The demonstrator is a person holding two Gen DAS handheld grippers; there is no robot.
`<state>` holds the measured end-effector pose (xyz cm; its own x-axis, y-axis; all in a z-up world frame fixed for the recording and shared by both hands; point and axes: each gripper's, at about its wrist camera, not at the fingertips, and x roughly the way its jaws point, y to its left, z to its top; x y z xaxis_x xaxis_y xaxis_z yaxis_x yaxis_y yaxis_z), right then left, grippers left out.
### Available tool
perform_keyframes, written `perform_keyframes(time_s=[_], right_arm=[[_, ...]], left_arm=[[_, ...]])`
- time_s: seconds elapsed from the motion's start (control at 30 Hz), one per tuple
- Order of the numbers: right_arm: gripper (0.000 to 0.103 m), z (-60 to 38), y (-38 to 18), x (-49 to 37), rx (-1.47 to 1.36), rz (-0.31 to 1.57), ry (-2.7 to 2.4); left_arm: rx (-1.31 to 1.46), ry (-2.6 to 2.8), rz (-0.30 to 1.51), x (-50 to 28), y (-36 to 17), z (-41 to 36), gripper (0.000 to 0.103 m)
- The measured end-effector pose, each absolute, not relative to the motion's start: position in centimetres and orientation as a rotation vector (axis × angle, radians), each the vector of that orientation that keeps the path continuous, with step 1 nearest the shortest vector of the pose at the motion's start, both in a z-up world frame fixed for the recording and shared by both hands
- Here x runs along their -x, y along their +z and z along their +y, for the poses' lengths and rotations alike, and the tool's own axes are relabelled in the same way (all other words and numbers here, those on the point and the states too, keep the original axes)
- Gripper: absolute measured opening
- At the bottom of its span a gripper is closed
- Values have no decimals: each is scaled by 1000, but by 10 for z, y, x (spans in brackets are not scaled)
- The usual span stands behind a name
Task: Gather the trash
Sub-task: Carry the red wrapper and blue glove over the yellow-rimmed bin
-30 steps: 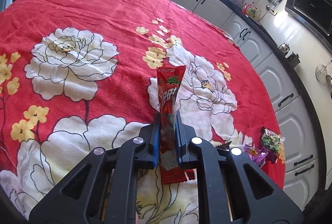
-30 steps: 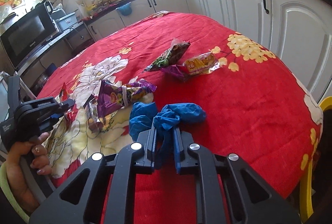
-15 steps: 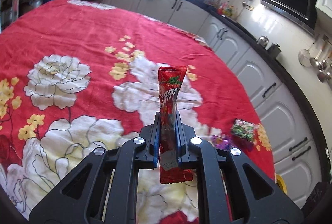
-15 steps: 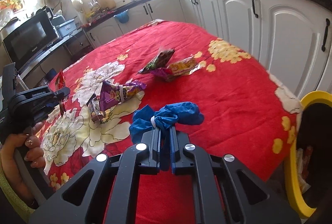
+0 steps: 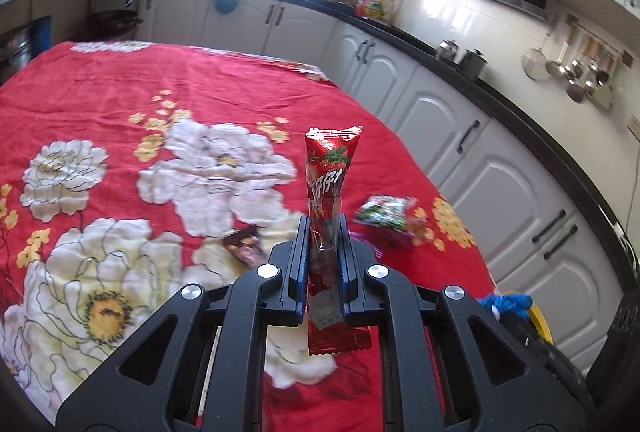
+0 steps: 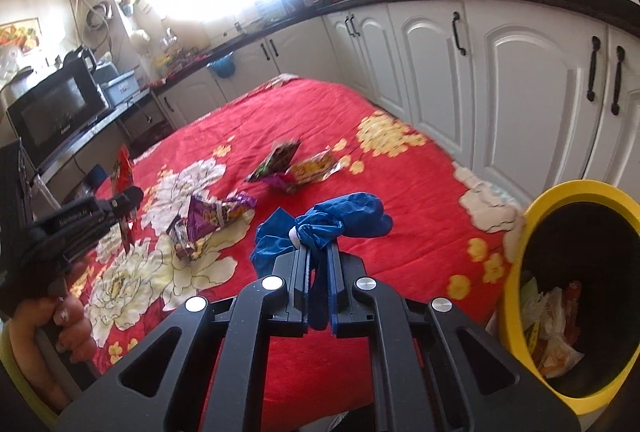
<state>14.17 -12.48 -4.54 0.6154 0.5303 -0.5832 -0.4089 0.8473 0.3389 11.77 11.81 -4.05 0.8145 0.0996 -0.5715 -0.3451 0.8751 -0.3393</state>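
Observation:
My left gripper (image 5: 324, 228) is shut on a long red strawberry wrapper (image 5: 330, 168), which stands upright between the blue pads above the table. In the right wrist view the same left gripper (image 6: 120, 208) shows at the left, held by a hand (image 6: 48, 328). My right gripper (image 6: 318, 252) is shut on a knotted blue glove (image 6: 340, 216), lifted above the cloth. A yellow-rimmed bin (image 6: 576, 192) holding trash stands off the table's right edge. Loose wrappers lie on the cloth: a purple one (image 6: 212, 216), a green one (image 6: 276, 160) and a yellow one (image 6: 316, 166).
The table wears a red cloth with big white flowers (image 5: 100, 96). White cabinets (image 6: 516, 72) under a dark counter run along the far and right sides. A microwave (image 6: 56, 108) sits on a shelf at the left. A small brown wrapper (image 5: 244, 244) lies near the left gripper.
Both grippers have risen and drawn back from the table with their loads. The yellow bin has come into the right wrist view. The left view has swung right towards the cabinets.

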Motion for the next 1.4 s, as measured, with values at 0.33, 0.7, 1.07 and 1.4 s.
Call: perform_keyframes(time_s=[0.33,0.7,1.07,1.4], right_arm=[[7,-162,-30,-139,-210,674,487],[7,-196,-23,-135,-225,648,431],[7,-230,-15,-133,-230,615,377],[7,-262,-17,-127,-215,607,322]], left_arm=[[380,171,576,-119,-35,82,7],[318,73,559,-120,-24,40,7],[263,-6,569,-125,-25,1,7],[220,-79,577,-131,-26,-35,7]])
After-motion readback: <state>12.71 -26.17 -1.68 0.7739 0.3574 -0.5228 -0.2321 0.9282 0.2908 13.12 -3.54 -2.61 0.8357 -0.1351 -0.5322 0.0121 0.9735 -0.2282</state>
